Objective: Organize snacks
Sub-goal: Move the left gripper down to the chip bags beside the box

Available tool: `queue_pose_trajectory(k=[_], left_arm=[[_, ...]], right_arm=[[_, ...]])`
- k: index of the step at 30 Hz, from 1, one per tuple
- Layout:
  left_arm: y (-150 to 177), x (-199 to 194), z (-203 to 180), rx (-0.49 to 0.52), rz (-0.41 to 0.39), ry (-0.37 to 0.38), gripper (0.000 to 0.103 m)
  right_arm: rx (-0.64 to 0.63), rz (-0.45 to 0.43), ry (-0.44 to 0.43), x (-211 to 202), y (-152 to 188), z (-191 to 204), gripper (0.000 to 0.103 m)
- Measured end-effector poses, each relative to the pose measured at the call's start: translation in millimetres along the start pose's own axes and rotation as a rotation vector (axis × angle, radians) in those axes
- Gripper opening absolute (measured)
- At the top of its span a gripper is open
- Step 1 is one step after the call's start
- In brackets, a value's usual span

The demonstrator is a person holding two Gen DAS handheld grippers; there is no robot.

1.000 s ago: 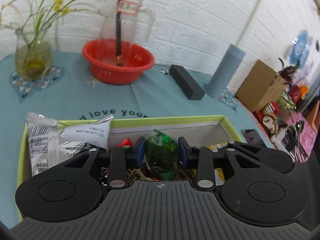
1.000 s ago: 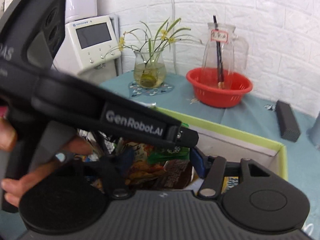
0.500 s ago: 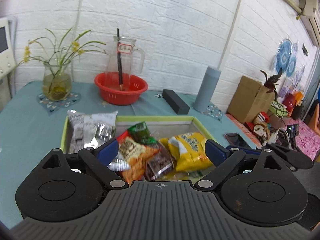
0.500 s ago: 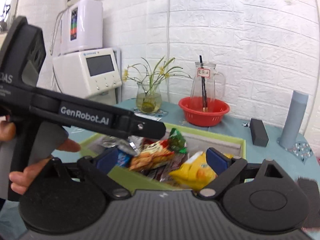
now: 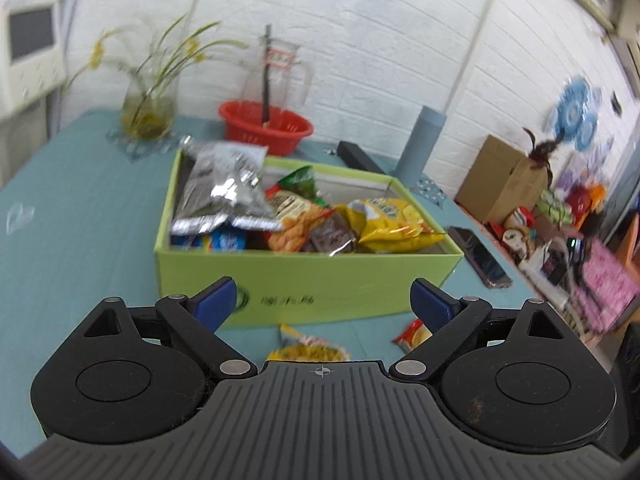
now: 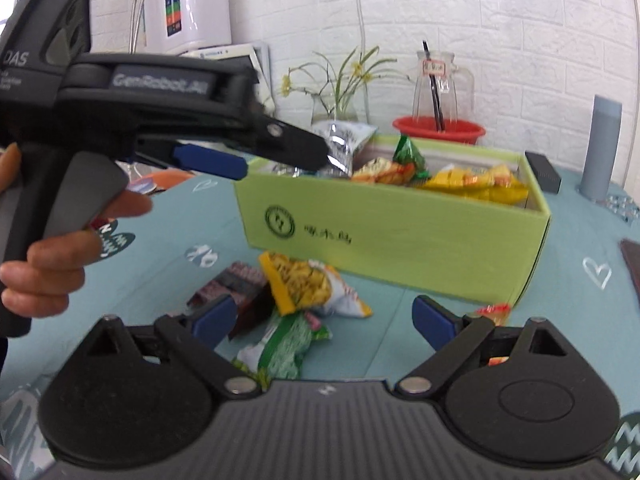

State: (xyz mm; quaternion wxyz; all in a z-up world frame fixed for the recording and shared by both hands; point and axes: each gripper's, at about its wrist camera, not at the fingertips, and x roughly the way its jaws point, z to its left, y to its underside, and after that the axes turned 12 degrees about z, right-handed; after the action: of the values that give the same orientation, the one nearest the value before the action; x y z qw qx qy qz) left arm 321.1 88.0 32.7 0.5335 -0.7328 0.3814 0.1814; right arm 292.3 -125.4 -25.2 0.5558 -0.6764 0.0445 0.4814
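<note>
Before the green box (image 5: 308,276), both tongs (image 5: 322,304) (image 6: 322,318) hover — spread wide, empty.

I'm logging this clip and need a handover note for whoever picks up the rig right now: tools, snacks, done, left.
Left tool: open, empty, in front of the green box.
Right tool: open, empty, above the loose packets.
Done: silver bag, yellow chips bag and several others lie in the box.
Left on the table: yellow packet, green packet, dark packet, red packet.
</note>
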Motion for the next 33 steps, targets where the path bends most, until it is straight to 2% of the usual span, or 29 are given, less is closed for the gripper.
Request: queue_pose_trajectory(k=[3,6,9,11,16,18,23,30,33], left_arm=[[9,8,29,-0.139,0.036,0.077,0.082],[8,22,41,-0.178,0.072,0.067,0.078],[2,33,43,-0.162,0.096,0.067,0.075],[-2,40,41,-0.145,0.112,0.083,0.068],[-4,58,37,-0.109,0.179,0.2,0.055],[-1,63,36,-0.111,0.21,0.243,0.055],[17,61,22,-0.088,0.228,0.246,0.056],[59,40,2,-0.084,0.229,0.257,0.066],[73,33,-1,-0.092,0.245,0.303,0.066]], right_arm=[[0.007,0.018,-0.027,9,1,0,0.093],[-0.002,0.034,-0.052,21,-7,1,0.093],[-0.054,0.049,-0.065,36,-22,5,0.093],[-0.072,0.068,-0.067,48,-32,5,0.093],[-0.098,0.112,-0.122,72,-43,7,0.094],[-0.095,0.114,-0.14,69,-40,8,0.094],[-0.062,0.118,-0.125,54,-20,7,0.094],[-0.044,0.108,-0.124,24,14,19,0.094],[-0.059,0.081,-0.085,14,22,22,0.093]])
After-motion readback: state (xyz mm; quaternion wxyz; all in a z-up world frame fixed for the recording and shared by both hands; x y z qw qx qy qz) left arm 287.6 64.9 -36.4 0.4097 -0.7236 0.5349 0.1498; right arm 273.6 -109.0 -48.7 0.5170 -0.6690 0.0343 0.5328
